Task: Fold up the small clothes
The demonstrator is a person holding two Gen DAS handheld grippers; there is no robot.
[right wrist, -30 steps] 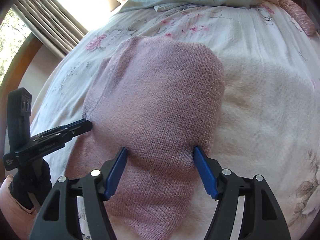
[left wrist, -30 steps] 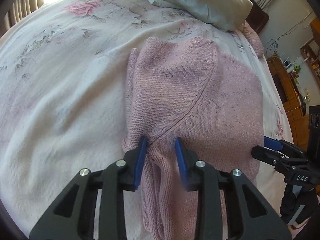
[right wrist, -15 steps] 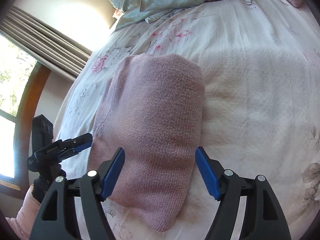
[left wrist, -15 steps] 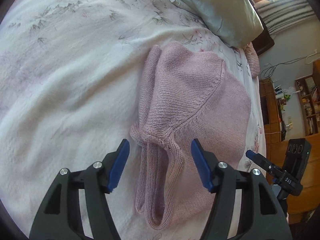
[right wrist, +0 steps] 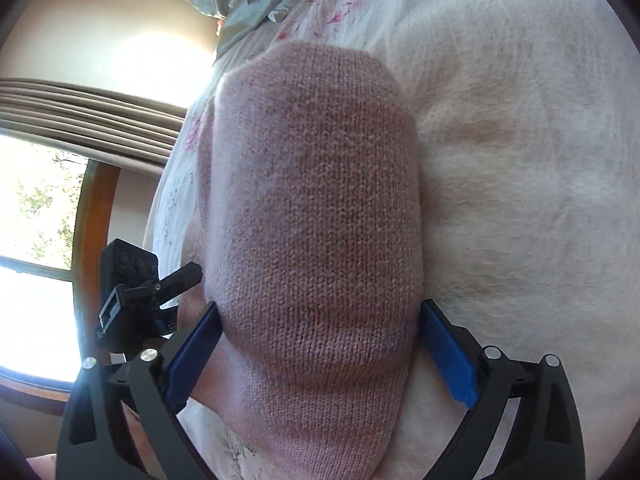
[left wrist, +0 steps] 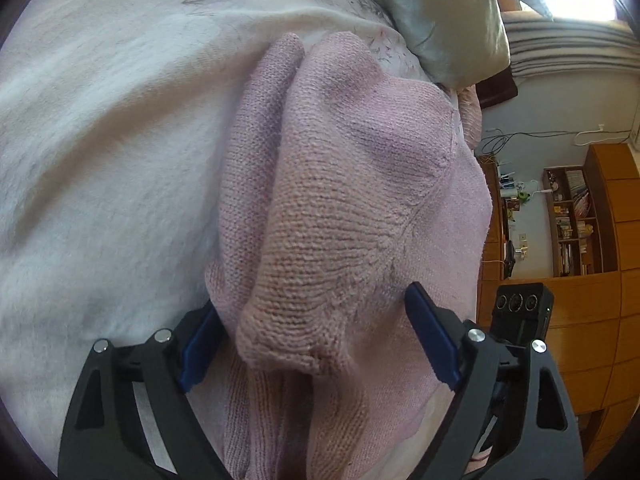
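**Pink knit sweater bunched on the bed, both tongs spread wide around it**

A pink knitted sweater (left wrist: 352, 184) lies folded on a white bedspread (left wrist: 100, 140) printed with faint flowers. In the left wrist view a diagonal seam runs across its top layer, a narrow fold stands up along its left edge, and a ribbed part hangs down toward the camera. In the right wrist view the sweater (right wrist: 316, 216) shows as a smooth, rounded, thick bundle with a plain knit face.

The left tongs (left wrist: 312, 344) are spread wide, their blue pads either side of the near end of the sweater, not pinching it. The right tongs (right wrist: 320, 352) are likewise wide apart, straddling the bundle's near end, pads close beside the knit.

A pale green pillow (left wrist: 440, 12) lies beyond the sweater.
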